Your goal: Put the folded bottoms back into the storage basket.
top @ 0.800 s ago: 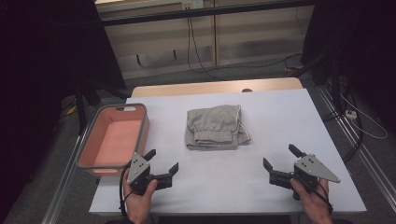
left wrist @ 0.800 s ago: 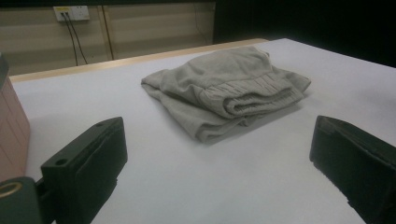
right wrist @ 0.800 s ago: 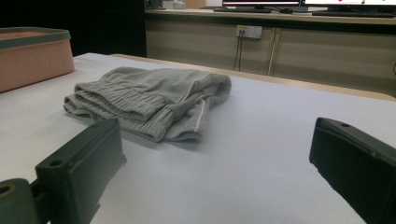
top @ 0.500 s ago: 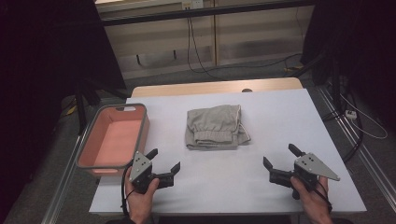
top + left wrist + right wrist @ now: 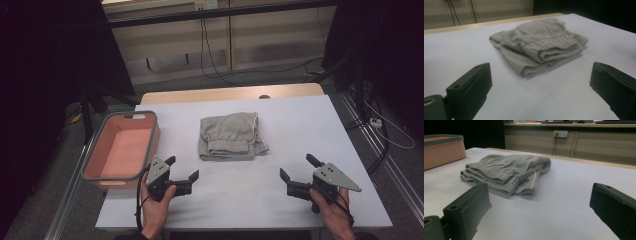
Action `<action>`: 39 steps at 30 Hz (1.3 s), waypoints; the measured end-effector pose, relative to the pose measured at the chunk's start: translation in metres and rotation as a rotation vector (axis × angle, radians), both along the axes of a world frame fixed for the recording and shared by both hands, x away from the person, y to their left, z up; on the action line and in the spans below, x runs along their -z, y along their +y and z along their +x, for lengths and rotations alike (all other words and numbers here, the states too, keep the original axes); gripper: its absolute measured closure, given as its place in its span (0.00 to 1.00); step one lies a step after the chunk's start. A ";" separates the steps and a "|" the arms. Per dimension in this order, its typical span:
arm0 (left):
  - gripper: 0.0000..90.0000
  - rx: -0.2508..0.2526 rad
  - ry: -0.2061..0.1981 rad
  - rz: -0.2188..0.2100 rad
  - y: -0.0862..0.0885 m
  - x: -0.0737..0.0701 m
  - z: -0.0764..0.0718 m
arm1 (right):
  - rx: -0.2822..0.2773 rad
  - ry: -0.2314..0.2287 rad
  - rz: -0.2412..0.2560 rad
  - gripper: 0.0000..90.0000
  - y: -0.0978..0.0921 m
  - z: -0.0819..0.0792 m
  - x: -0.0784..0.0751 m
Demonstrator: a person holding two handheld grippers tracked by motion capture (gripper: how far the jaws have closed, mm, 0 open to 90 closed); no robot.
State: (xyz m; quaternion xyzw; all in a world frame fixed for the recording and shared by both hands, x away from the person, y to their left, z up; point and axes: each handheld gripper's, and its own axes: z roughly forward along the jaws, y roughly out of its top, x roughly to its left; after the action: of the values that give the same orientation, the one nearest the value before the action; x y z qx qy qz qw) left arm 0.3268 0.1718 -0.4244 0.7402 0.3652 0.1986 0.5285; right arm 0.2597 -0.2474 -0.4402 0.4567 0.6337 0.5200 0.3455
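A folded pair of grey sweatpants is seen lying flat near the middle of a white table, with its ribbed elastic waistband turned toward the person's side. In the high view, the left gripper is held in the person's left hand close to the near edge of the table, just beside the near right corner of a pink plastic bin with a grey rim, which is set at the table's left edge. The right gripper is held in the right hand near the table's front right, well apart from the garment. Both sets of jaws are spread wide with nothing between them (the black pads are seen far apart at the bottom corners of each gripper view). In the left gripper view, the sweatpants are shown ahead between the jaws, not touched by either. In the right gripper view, the sweatpants are seen ahead and toward the left, with a white side stripe visible along the folded edge, and the bin is seen beyond at the far left. A pale wooden strip is shown along the table's far edge, and cables are seen hanging against the wall behind.
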 end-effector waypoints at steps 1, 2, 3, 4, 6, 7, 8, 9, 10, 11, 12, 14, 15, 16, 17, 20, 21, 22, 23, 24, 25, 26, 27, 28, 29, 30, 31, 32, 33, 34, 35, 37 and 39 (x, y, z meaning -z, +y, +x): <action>0.05 0.004 0.008 0.000 -0.001 0.000 0.001 | 0.003 0.002 -0.001 0.03 0.000 0.000 0.000; 0.05 0.004 0.008 0.000 -0.001 0.000 0.001 | 0.005 0.003 -0.001 0.03 0.000 0.000 0.000; 0.05 0.011 0.020 0.010 -0.003 -0.001 0.004 | 0.007 0.002 -0.001 0.03 0.000 0.000 0.000; 0.05 0.016 0.027 0.011 -0.004 -0.002 0.006 | 0.009 0.000 -0.002 0.03 0.000 0.000 0.000; 0.05 0.017 0.037 0.006 -0.005 -0.002 0.008 | 0.009 0.000 -0.003 0.03 0.000 0.000 0.000; 0.05 0.017 0.043 0.003 -0.006 -0.003 0.010 | 0.010 0.001 -0.005 0.03 0.000 0.000 0.000; 0.05 0.009 0.039 0.008 -0.008 -0.005 0.014 | 0.010 0.001 -0.006 0.03 0.000 0.000 0.000; 0.05 0.007 0.041 0.001 -0.009 -0.006 0.016 | 0.009 0.001 -0.007 0.03 0.000 0.000 0.000; 0.05 0.004 0.038 0.003 -0.009 -0.006 0.018 | 0.008 0.003 -0.010 0.03 0.000 0.000 0.000; 0.06 0.004 0.038 0.003 -0.009 -0.006 0.018 | 0.008 0.003 -0.010 0.03 0.000 0.000 0.000; 0.06 -0.001 0.034 0.004 -0.011 -0.007 0.021 | 0.008 0.006 -0.006 0.03 0.001 0.001 0.000; 0.07 0.011 0.043 0.009 -0.011 -0.007 0.023 | 0.004 0.004 -0.012 0.03 0.002 0.001 0.000; 0.07 0.003 0.047 0.009 -0.011 -0.007 0.024 | 0.000 0.003 -0.015 0.03 0.003 0.000 0.000; 0.07 -0.002 0.048 0.002 -0.012 -0.007 0.025 | 0.000 0.003 -0.016 0.03 0.003 0.000 0.000; 0.07 0.000 0.055 0.004 -0.012 -0.008 0.027 | 0.000 0.002 -0.017 0.03 0.003 0.000 0.000; 0.08 -0.002 0.087 0.002 -0.014 -0.009 0.032 | 0.001 0.001 -0.016 0.03 0.003 -0.001 -0.001; 0.08 0.000 0.099 -0.005 -0.015 -0.009 0.033 | 0.000 0.001 -0.016 0.03 0.003 -0.001 -0.001; 0.08 0.006 0.100 0.004 -0.017 -0.010 0.035 | 0.001 0.001 -0.017 0.03 0.003 -0.001 -0.001; 0.09 0.006 0.100 0.004 -0.017 -0.010 0.035 | -0.001 0.001 -0.018 0.03 0.003 -0.001 -0.001; 0.10 0.016 0.094 0.036 -0.021 -0.010 0.037 | -0.003 0.000 -0.017 0.03 0.003 -0.001 -0.001; 0.11 0.013 0.101 0.023 -0.022 -0.010 0.039 | -0.004 0.000 -0.016 0.03 0.003 -0.001 -0.001; 0.10 0.013 0.101 0.023 -0.022 -0.010 0.039 | -0.004 0.000 -0.016 0.03 0.003 -0.001 -0.001; 0.10 0.027 0.122 0.001 -0.023 -0.010 0.041 | -0.003 -0.002 -0.016 0.03 0.003 -0.001 -0.001; 0.11 0.046 0.136 -0.001 -0.024 -0.011 0.043 | 0.001 0.004 -0.017 0.03 0.003 0.000 0.000; 0.11 0.040 0.128 0.009 -0.025 -0.012 0.045 | 0.001 0.004 -0.017 0.03 0.003 0.000 0.000; 0.11 0.034 0.110 0.017 -0.026 -0.012 0.046 | 0.000 0.003 -0.015 0.03 0.003 0.001 -0.001; 0.11 0.036 0.109 0.008 -0.026 -0.012 0.049 | 0.000 0.003 -0.015 0.03 0.003 0.001 -0.001; 0.11 0.039 0.121 -0.008 -0.026 -0.013 0.052 | 0.001 0.005 -0.014 0.03 0.004 0.002 -0.001; 0.11 0.042 0.139 -0.017 -0.027 -0.013 0.056 | 0.001 0.005 -0.014 0.03 0.004 0.002 -0.001; 0.09 0.050 0.160 -0.017 -0.027 -0.014 0.060 | -0.002 0.004 -0.015 0.03 0.004 0.003 0.000; 0.09 0.044 0.173 -0.012 -0.029 -0.015 0.063 | -0.005 0.004 -0.018 0.03 0.005 0.003 0.000; 0.09 0.022 0.173 -0.002 -0.031 -0.017 0.068 | -0.005 0.005 -0.019 0.03 0.005 0.003 0.000; 0.09 0.003 0.178 -0.006 -0.032 -0.020 0.071 | -0.008 0.006 -0.017 0.03 0.005 0.003 0.000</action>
State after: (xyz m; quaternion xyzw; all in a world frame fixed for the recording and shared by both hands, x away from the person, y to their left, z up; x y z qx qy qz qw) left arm 0.3981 0.1393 -0.4039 0.7538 0.4103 0.1304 0.4964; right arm 0.2631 -0.2422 -0.4399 0.4528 0.6411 0.5147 0.3452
